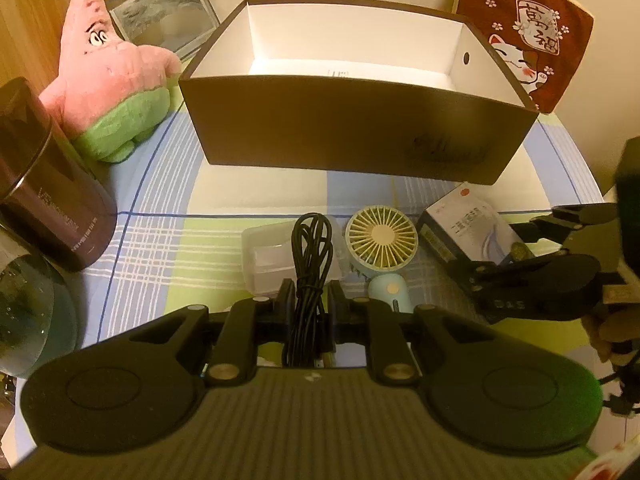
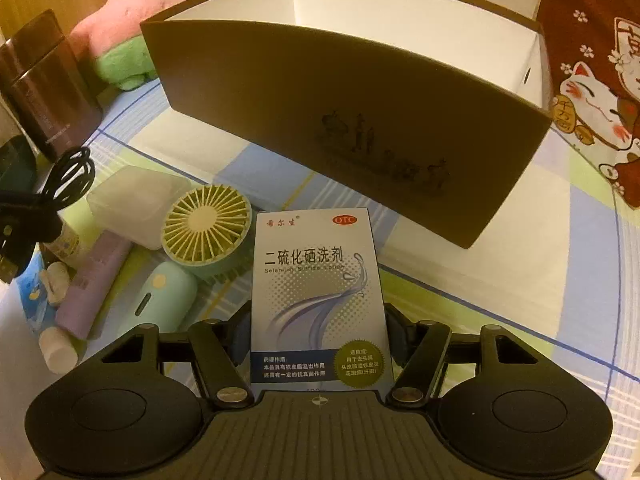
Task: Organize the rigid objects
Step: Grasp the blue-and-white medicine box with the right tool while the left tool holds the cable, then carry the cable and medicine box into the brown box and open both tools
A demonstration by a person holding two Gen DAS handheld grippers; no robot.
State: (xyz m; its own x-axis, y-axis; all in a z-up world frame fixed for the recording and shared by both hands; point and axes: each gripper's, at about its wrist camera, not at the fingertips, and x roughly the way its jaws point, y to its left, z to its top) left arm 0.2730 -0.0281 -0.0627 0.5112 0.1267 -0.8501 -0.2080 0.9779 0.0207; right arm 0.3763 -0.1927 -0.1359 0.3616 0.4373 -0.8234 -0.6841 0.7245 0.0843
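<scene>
My left gripper (image 1: pixel 311 294) is shut on a coiled black cable (image 1: pixel 311 252) and holds it in front of the brown open box (image 1: pixel 352 128). My right gripper (image 2: pixel 318 328) is shut on a white and blue medicine box (image 2: pixel 316 292), also in front of the brown box (image 2: pixel 360 140). In the left wrist view the right gripper (image 1: pixel 520 256) shows at the right with the medicine box (image 1: pixel 468 228). A small green hand fan (image 1: pixel 382 244) and a clear plastic case (image 1: pixel 268 256) lie on the checked cloth; the right wrist view shows the fan (image 2: pixel 204 232) and the case (image 2: pixel 136 204) too.
A pink star plush (image 1: pixel 108 76), a dark canister (image 1: pixel 52 184) and a glass bottle (image 1: pixel 24 308) stand at the left. A red cat cushion (image 1: pixel 528 32) leans behind the box. A lilac tube (image 2: pixel 94 284) and small items lie at the left in the right wrist view.
</scene>
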